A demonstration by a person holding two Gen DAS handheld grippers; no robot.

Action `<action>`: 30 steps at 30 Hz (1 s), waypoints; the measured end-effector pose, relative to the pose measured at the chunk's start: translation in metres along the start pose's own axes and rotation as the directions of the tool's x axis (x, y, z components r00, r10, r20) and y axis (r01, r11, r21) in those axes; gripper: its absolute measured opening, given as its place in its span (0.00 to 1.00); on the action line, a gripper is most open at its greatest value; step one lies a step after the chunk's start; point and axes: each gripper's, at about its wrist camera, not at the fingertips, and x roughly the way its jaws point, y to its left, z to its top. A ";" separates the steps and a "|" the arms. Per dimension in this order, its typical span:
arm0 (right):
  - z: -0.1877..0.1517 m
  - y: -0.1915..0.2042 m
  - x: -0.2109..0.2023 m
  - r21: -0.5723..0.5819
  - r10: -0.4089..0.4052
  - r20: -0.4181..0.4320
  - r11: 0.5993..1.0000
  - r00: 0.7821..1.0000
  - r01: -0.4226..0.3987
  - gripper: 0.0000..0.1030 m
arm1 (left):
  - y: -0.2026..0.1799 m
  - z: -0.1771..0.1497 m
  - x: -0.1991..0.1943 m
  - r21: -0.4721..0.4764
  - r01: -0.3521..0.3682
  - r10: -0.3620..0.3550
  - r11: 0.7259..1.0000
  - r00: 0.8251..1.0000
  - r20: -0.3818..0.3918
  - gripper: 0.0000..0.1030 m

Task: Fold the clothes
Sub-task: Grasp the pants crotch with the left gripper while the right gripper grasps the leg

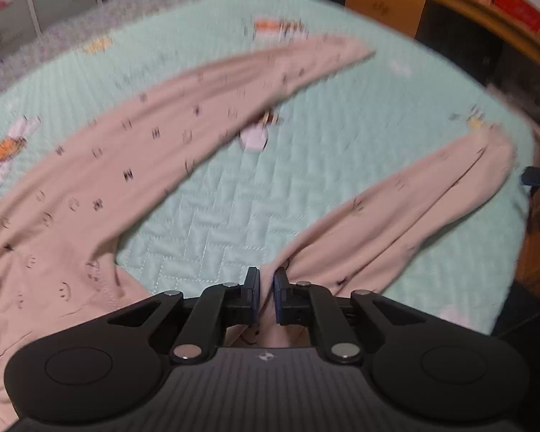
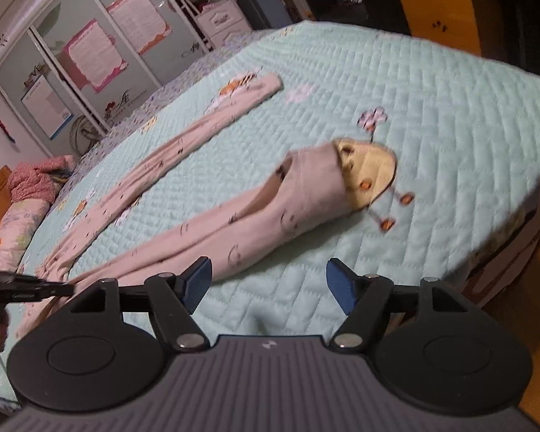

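Bed (image 2: 432, 108) under a mint-green quilted cover (image 1: 212, 216)

A pink garment (image 1: 133, 151) printed with small dark smiley marks lies spread on the cover, its two long legs splayed apart; a yellow-lined end is turned back on one leg. A pink crumpled cloth (image 2: 36, 180) sits at the bed's far corner.

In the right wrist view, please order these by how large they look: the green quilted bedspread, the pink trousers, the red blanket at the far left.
1. green quilted bedspread, fills most of the view.
2. pink trousers, two long legs across the bedspread.
3. red blanket, smallest here, but farthest from the camera, so its true size is unsure.
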 end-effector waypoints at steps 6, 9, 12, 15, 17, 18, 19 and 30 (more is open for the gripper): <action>0.034 -0.005 0.001 -0.128 -0.064 0.055 0.989 0.996 0.071 0.70 | -0.007 -0.028 -0.045 -0.072 0.050 -0.044 0.996 0.995 0.087 0.05; 0.054 -0.001 0.017 -0.231 -0.061 0.028 0.971 0.998 0.066 0.70 | -0.011 -0.038 -0.045 -0.086 0.053 -0.047 0.995 0.996 0.075 0.05; 0.070 0.008 0.043 -0.358 -0.062 -0.046 0.933 0.997 0.042 0.70 | -0.012 -0.041 -0.038 -0.117 0.050 -0.042 0.992 0.997 0.072 0.05; 0.083 0.006 0.066 -0.380 -0.052 -0.116 0.925 0.992 0.004 0.69 | -0.010 -0.042 -0.033 -0.155 0.051 -0.040 0.987 0.996 0.074 0.05; 0.088 0.003 0.082 -0.367 -0.049 -0.182 0.930 0.982 -0.021 0.57 | -0.008 -0.042 -0.031 -0.174 0.049 -0.038 0.983 0.997 0.068 0.05; 0.091 0.003 0.088 -0.354 -0.030 -0.217 0.934 0.976 -0.050 0.49 | -0.005 -0.040 -0.030 -0.182 0.046 -0.034 0.982 0.997 0.063 0.05; 0.094 0.004 0.093 -0.337 -0.004 -0.252 0.938 0.968 -0.084 0.28 | -0.002 -0.039 -0.029 -0.191 0.041 -0.030 0.981 0.998 0.060 0.05; 0.170 0.092 0.016 -0.677 0.217 0.161 0.734 0.963 -0.052 0.16 | 0.019 -0.009 -0.084 -0.214 0.156 -0.110 0.964 0.970 0.216 0.05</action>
